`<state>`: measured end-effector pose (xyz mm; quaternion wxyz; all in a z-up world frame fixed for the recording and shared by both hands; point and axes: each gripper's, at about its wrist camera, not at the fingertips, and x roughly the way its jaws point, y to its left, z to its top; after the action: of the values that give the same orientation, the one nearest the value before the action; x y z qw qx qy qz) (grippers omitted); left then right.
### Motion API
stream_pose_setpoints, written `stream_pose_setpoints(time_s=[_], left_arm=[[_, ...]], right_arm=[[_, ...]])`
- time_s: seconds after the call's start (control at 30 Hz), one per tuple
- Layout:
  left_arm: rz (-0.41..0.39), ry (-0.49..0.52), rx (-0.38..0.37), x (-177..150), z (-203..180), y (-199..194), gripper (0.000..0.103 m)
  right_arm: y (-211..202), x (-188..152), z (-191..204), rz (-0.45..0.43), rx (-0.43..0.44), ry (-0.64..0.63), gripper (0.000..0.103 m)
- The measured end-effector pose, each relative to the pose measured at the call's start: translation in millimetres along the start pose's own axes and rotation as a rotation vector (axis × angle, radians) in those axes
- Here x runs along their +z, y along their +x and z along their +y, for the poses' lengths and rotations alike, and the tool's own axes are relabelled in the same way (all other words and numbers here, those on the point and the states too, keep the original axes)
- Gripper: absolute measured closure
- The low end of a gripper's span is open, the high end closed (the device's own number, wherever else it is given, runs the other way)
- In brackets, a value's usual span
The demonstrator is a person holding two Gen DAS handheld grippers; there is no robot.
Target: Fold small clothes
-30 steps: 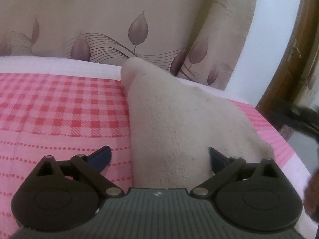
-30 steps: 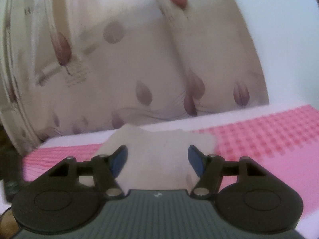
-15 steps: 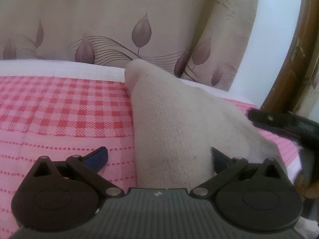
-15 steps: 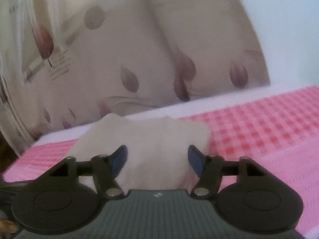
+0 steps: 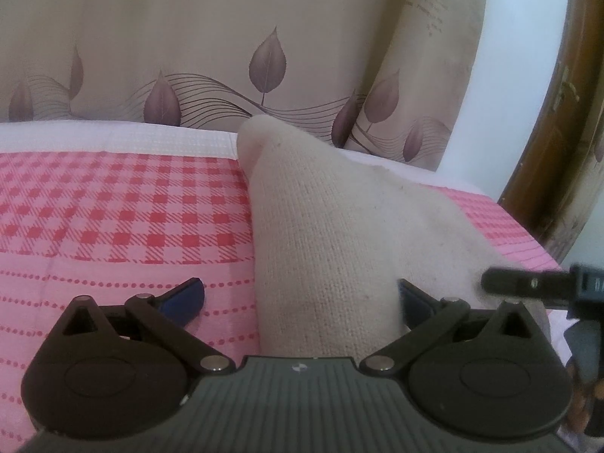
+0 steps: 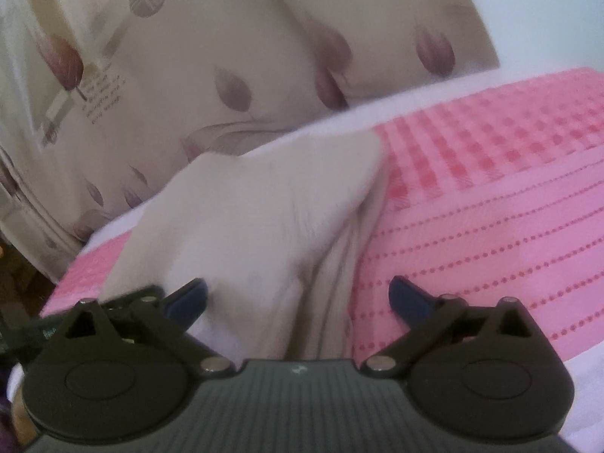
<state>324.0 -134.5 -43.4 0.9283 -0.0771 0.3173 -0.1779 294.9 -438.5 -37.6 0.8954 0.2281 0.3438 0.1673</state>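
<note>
A small cream knit garment lies on the pink bed cover, reaching from near the camera up to the bed's far edge. My left gripper stands open just above it; the cloth's left edge runs between the fingers and no pad presses on it. One black finger of my right gripper pokes in from the right edge, over the garment's right side. In the right wrist view the garment shows soft folds. The jaws of my right gripper are opening, with folds lying loose between them.
The bed cover is checked pink and red toward the back and dotted in rows toward the front, with a white border. Beige leaf-print curtains hang behind the bed. A brown wooden door frame stands at the right.
My right gripper's jaws have spread much wider, and it has sunk toward the garment while rolling. In the left wrist view its finger has come in lower over the cloth. The left gripper has kept still.
</note>
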Motion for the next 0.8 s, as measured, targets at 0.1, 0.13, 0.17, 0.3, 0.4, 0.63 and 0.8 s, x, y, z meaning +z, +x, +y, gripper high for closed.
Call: stream_pose_setpoints(time_s=[0.1,0.13,0.17,0.3,0.4,0.63,0.8], left_arm=[[0.0,0.004,0.0,-0.2,0.2,-0.2,0.0],[0.001,0.004,0.001,-0.2,0.2,-0.1,0.0],[0.001,0.005,0.0,-0.4,0.3,-0.2,0.0],[0.004,0.004,-0.003,-1.0,1.5,0.1,0.0],[0.013,-0.007,-0.013,-0.8,4.5,1.5,0.0],[0.049,-0.006,-0.073,6.3,9.5,4.0,0.0],[0.092,0.027,-0.191,23.5,25.1,10.9,0.0]], right_arm=[[1.2,5.5,-12.7,-0.014,0.052,0.069,0.0],[2.7,7.7,-16.1,-0.017,0.066,0.087,0.0],[4.1,10.0,-19.3,-0.02,0.077,0.1,0.0],[17.1,23.0,-26.2,-0.023,0.089,0.12,0.0],[23.8,29.8,-24.0,-0.003,0.072,0.082,0.0],[21.9,29.6,-27.5,0.03,0.096,0.04,0.0],[18.3,33.4,-39.6,0.085,0.194,0.084,0.0]])
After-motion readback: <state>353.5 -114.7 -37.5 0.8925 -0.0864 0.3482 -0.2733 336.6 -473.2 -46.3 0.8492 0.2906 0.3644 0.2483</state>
